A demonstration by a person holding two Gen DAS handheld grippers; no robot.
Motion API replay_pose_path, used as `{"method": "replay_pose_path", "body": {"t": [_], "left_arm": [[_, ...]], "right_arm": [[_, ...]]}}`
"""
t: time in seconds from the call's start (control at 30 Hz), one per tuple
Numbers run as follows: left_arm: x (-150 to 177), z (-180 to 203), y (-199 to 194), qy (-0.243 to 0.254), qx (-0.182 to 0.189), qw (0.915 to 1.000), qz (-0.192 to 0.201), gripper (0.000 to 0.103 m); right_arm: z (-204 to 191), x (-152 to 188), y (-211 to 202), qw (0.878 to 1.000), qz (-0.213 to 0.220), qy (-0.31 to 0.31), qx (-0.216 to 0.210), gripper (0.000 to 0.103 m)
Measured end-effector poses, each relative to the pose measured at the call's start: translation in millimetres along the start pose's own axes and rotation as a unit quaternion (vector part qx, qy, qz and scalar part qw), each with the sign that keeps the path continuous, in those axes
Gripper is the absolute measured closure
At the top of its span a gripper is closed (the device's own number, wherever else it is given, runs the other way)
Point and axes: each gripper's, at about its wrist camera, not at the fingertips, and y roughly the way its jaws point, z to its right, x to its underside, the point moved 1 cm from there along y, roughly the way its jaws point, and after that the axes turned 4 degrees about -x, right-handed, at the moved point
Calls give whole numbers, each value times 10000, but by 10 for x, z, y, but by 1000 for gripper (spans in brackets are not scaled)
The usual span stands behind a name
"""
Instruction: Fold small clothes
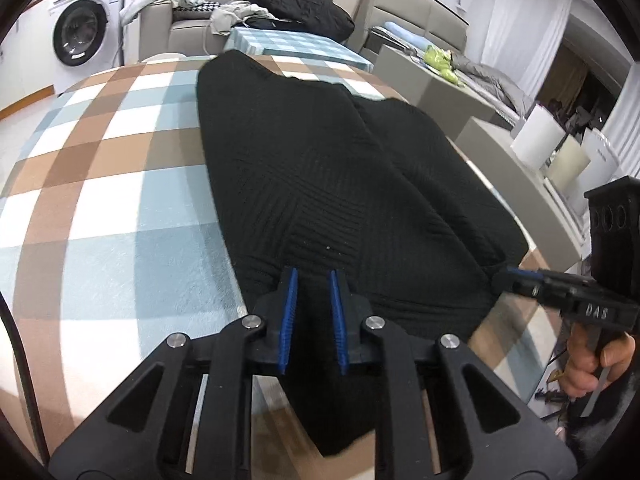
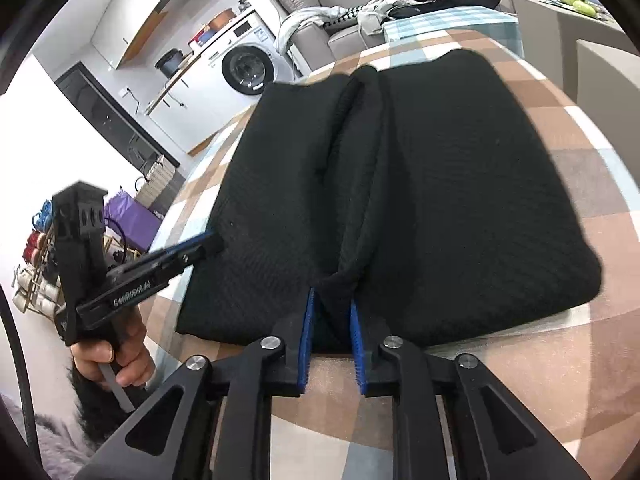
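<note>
A black knit garment (image 1: 320,160) lies on the checked tablecloth (image 1: 100,200), with a lengthwise fold down its middle; it also shows in the right wrist view (image 2: 460,200). My left gripper (image 1: 314,276) is shut on the garment's near edge, with black cloth between its blue pads (image 1: 289,312). My right gripper (image 2: 332,300) is shut on a bunched bit of the near edge at the fold. Each gripper shows in the other's view, the right one (image 1: 516,278) at the garment's right corner, the left one (image 2: 208,242) at its left edge.
The table's near edge runs just under both grippers. A washing machine (image 1: 86,28) stands behind at left. A sofa with a pile of clothes (image 1: 296,4) stands behind the table. Grey boxes and white containers (image 1: 536,136) stand to the right.
</note>
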Motion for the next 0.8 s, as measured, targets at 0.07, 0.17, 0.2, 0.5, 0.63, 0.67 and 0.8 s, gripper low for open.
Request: {"method": "replay_pose_path", "body": {"t": [0.07,0.17,0.2,0.5,0.63,0.67,0.8], "left_arm": [[16,-55,-65,-130,0,9999,36,84],[35,-140,-64,-249,-281,9993,9,61],[47,-158,-50,-296,-329,9990,-11,59],[-3,-209,216,-681,-178,9974,-139,66],[-31,-210,253,-710,-316,9970,-45,80],[-35,-218,253,-728,-315,9968,-35,82],[-27,-236,224,-676,-378,9970,1,84]], "right_arm": [[33,-46,-165,9995,273,-10,136,80],[229,-134,-405,9968,650,178,434,66],[307,-161,-434,9955,704,253,586,65],[625,-237,-364,9882,667,326,1339,64],[671,-277,-344,9844,729,266,1580,64],[719,-295,-327,9847,711,284,1567,64],[704,-314,-236,9877,509,228,1459,72]]}}
